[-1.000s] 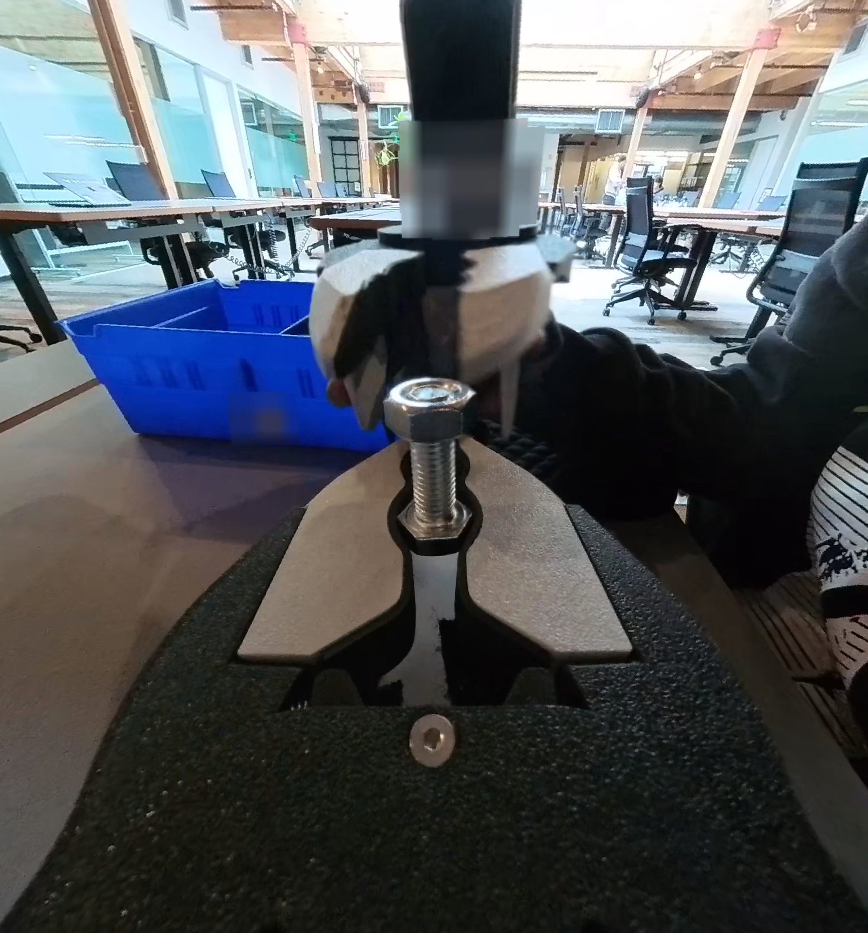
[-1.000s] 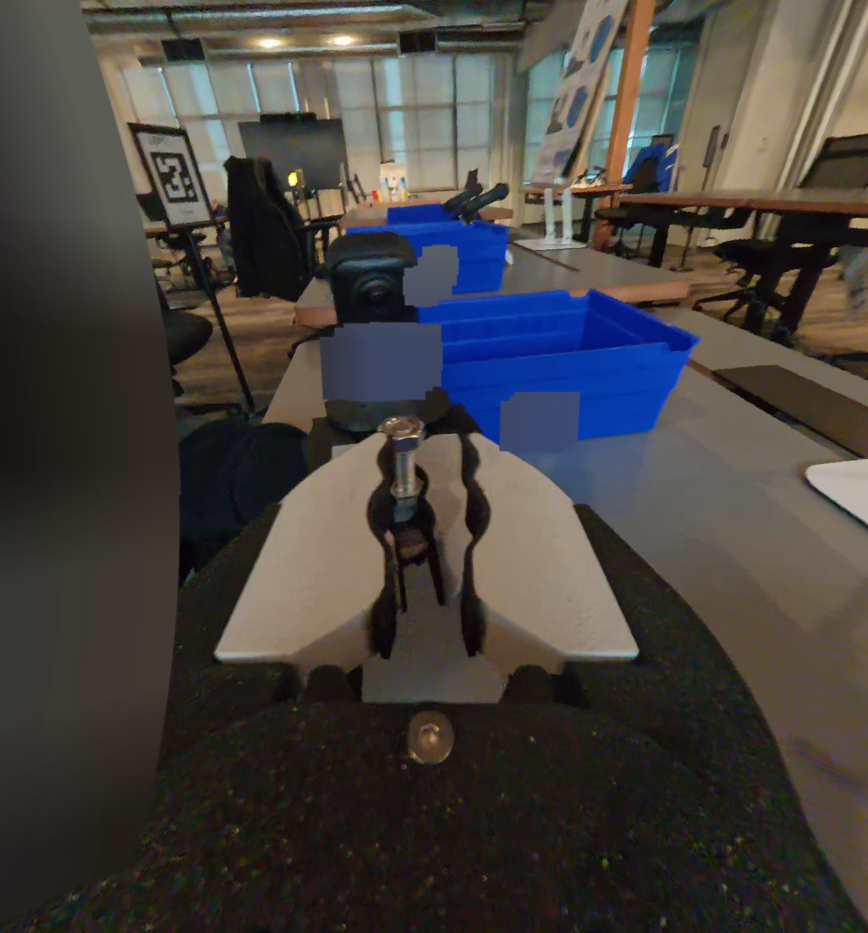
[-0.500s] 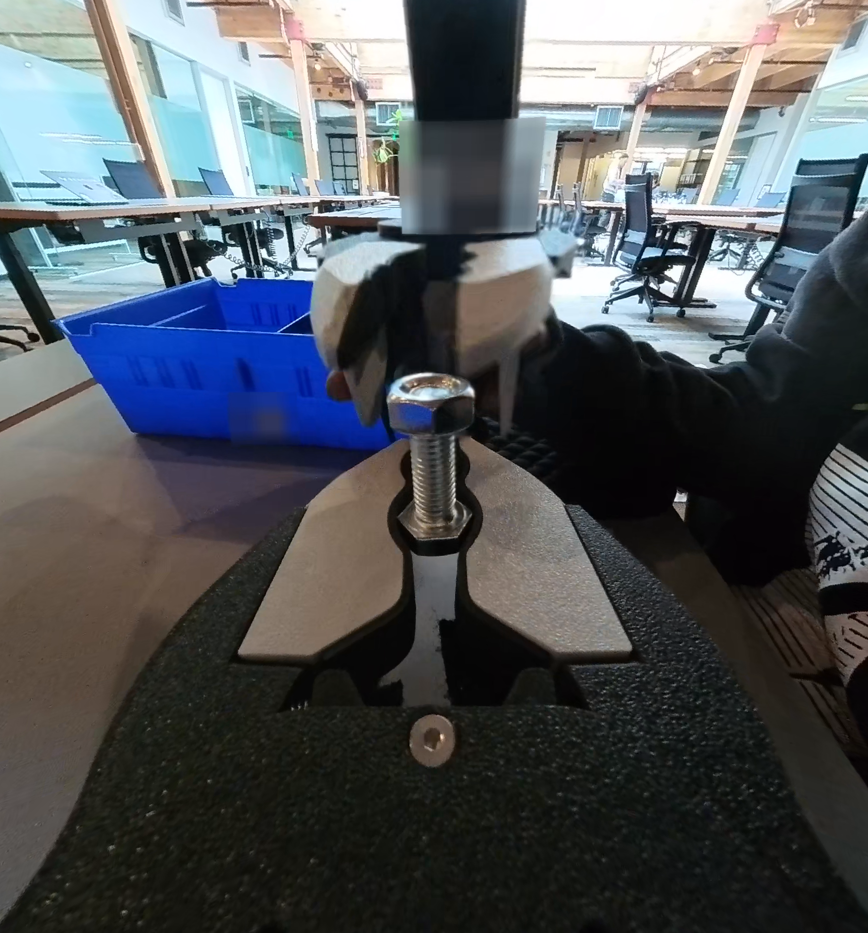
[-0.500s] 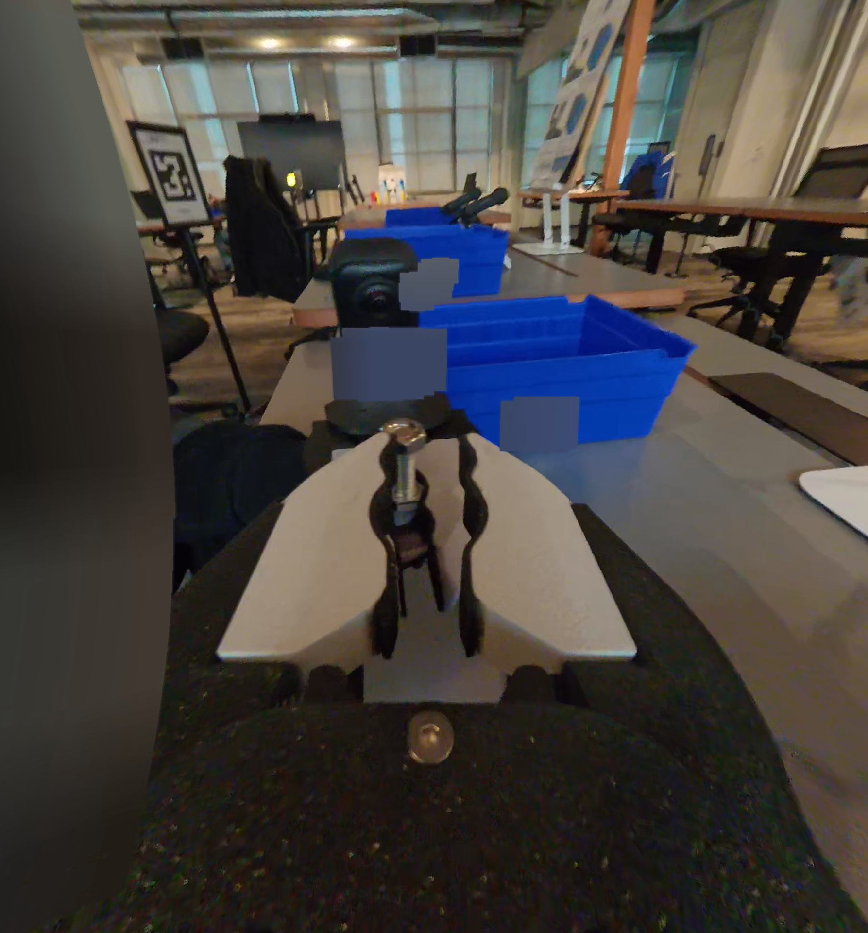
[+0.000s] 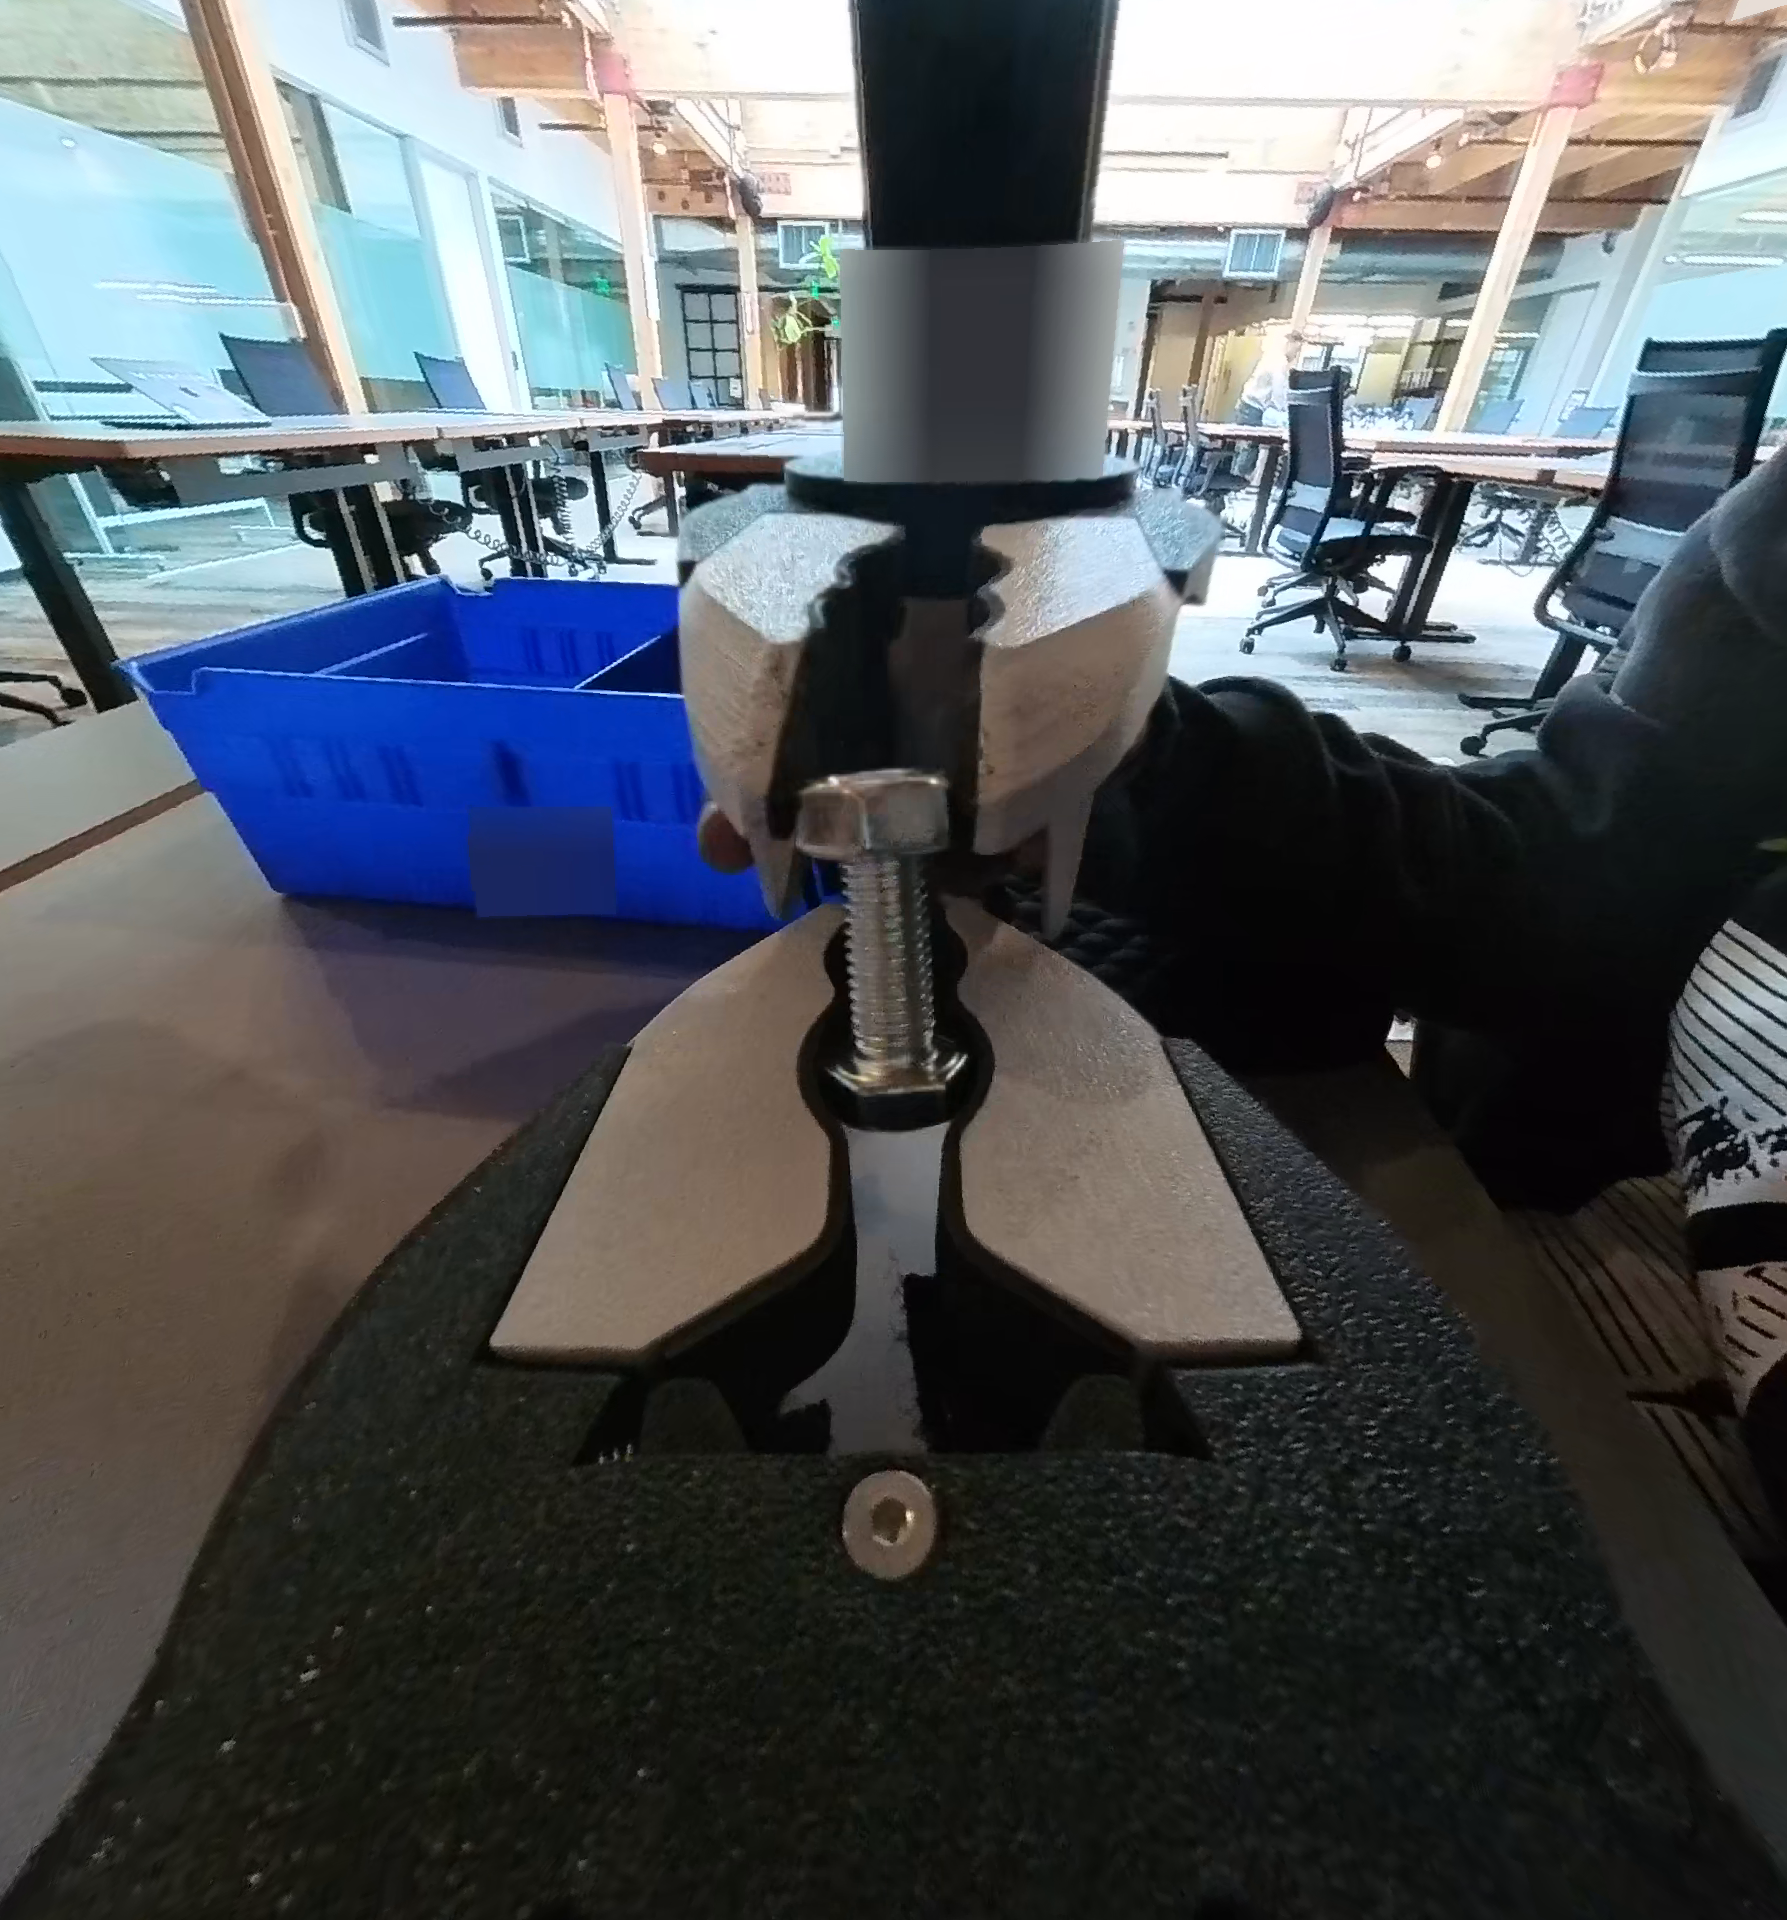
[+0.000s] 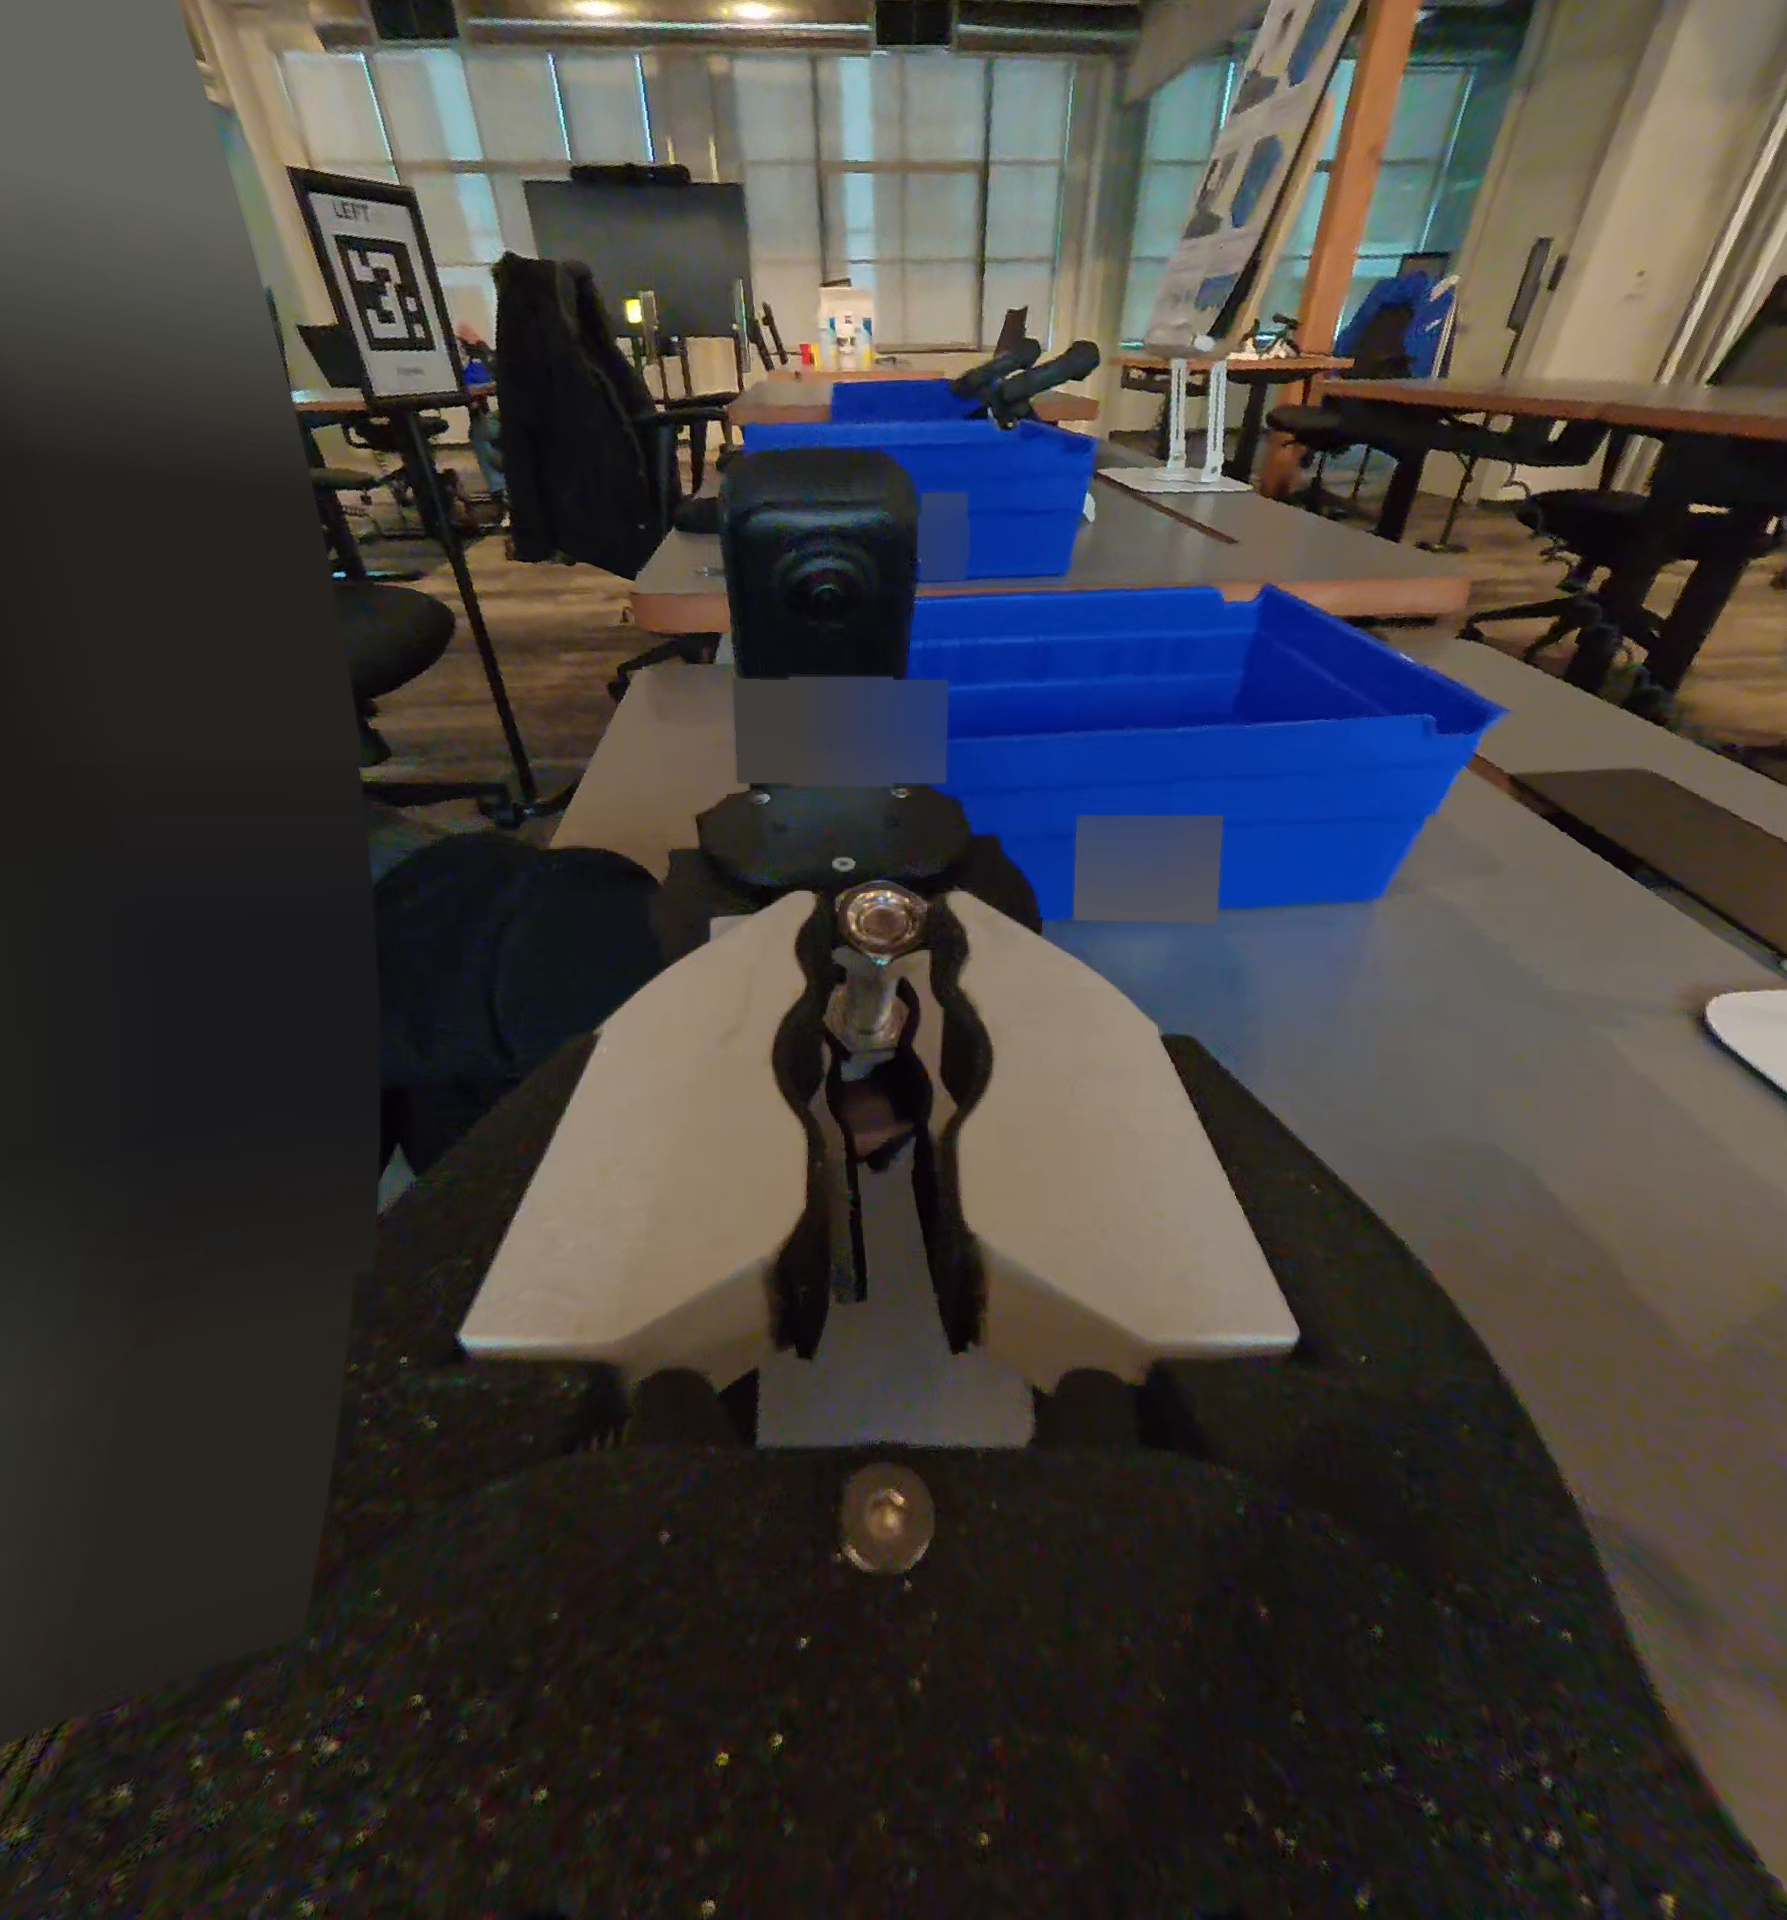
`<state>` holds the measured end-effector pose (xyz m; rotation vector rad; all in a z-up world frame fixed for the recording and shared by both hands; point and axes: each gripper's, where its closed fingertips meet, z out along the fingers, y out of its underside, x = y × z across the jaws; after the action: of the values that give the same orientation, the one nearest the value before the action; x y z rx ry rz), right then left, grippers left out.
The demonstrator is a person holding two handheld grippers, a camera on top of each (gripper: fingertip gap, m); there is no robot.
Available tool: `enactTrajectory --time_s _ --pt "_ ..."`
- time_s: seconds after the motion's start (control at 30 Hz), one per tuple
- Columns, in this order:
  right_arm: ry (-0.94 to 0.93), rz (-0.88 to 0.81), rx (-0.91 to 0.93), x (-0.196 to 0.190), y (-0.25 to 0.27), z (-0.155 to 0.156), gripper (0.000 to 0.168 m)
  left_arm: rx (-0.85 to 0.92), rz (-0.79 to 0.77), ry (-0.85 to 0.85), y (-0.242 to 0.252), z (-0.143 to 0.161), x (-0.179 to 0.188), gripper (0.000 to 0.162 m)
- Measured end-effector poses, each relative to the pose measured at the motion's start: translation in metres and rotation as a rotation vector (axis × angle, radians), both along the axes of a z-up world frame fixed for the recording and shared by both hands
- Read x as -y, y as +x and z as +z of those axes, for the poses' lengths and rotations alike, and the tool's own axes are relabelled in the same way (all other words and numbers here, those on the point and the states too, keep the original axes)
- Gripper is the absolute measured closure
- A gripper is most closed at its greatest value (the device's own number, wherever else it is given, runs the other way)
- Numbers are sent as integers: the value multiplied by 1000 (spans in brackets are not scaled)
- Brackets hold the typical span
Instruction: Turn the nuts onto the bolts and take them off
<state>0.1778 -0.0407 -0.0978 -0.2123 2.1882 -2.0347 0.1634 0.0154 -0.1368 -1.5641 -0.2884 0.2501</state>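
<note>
Open-plan office with rows of desks; on our grey bench (image 5: 141, 1091) sits a blue bin (image 5: 421, 769). Our left gripper (image 5: 894, 997) has its jaws clenched on the nut (image 5: 897, 1070), so the bolt (image 5: 884, 925) stands upright. The right gripper (image 6: 873, 961), jaws closed around the bolt head (image 6: 876, 923), can likely spin it against the fixed nut.

Shiny threaded metal bolt (image 5: 884, 940) w/ bright metal nut (image 5: 897, 1075); glossy blue plastic bin (image 5: 432, 769); matt smooth grey worktop (image 5: 141, 1091); rough grainy black claw (image 5: 894, 997) housing.
</note>
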Motion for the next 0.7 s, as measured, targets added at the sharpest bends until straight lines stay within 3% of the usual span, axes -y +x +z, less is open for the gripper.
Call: enactTrajectory --time_s 0.7 --pt "56 20 -61 1 6 -9 153 -11 -12 -85 2 -10 -6 145"
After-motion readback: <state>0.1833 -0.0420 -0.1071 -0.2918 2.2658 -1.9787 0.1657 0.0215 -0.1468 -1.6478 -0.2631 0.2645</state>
